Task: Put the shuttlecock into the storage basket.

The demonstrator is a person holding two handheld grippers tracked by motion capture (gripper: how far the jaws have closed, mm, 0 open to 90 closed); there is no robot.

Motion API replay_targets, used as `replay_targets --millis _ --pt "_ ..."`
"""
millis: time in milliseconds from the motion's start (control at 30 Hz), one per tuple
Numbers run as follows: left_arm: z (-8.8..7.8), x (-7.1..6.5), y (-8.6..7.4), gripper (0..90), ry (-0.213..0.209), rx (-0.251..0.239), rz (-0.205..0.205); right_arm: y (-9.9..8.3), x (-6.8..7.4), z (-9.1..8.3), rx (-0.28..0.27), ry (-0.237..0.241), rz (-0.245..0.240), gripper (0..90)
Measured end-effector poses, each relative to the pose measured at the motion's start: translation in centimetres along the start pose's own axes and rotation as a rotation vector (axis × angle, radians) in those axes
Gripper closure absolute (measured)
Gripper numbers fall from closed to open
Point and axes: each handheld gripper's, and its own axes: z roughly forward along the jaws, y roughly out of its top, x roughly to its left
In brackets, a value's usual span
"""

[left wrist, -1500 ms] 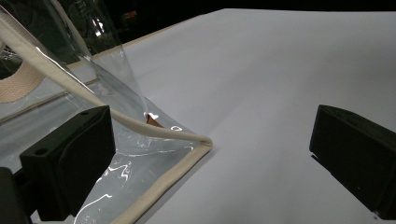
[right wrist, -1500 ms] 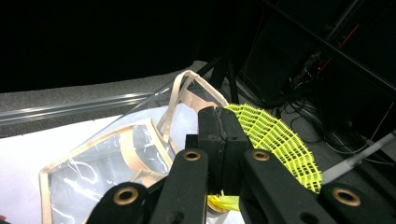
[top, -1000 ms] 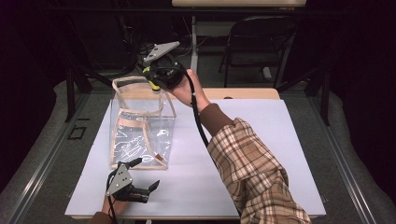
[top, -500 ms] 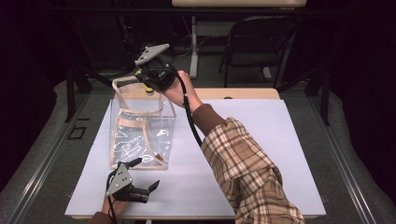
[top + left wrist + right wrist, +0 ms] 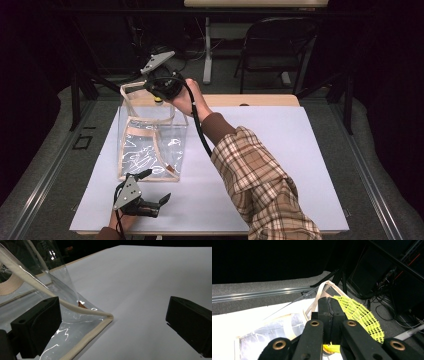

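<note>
Since a second ago my right claw (image 5: 159,95) has swung leftward over the far rim of the bag, while my left claw (image 5: 156,186) has kept its place at the near edge of the tabletop (image 5: 280,165).

Nearest me, that left claw lies low on the white surface with its jaws spread wide and nothing between them. In the left gripper view one jaw sits just beside the bag's near bottom corner (image 5: 108,317), where the cream piping folds to a point; the other jaw stands well apart over bare white.

Beyond it the clear plastic bag (image 5: 150,145) stands upright on the tabletop, edged in cream trim, its mouth open upward.

Farthest out, my right hand (image 5: 186,100), in a plaid sleeve (image 5: 260,185), holds the right claw above the bag's far rim. In the right gripper view its jaws are clenched together on a yellow mesh (image 5: 359,315), which fans out to one side, with the bag's cream strap (image 5: 318,296) just behind.
</note>
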Motion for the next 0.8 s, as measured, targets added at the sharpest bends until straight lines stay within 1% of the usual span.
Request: replay_targets --millis 400,800 --pt "0.0 0.0 0.0 0.1 0.000 -0.001 0.000 -0.9 0.1 1.5 0.031 0.003 0.006 90.0" --pt "0.0 0.0 0.0 0.1 0.001 -0.002 0.001 -1.6 0.3 2.5 0.055 0.005 0.018 89.9"
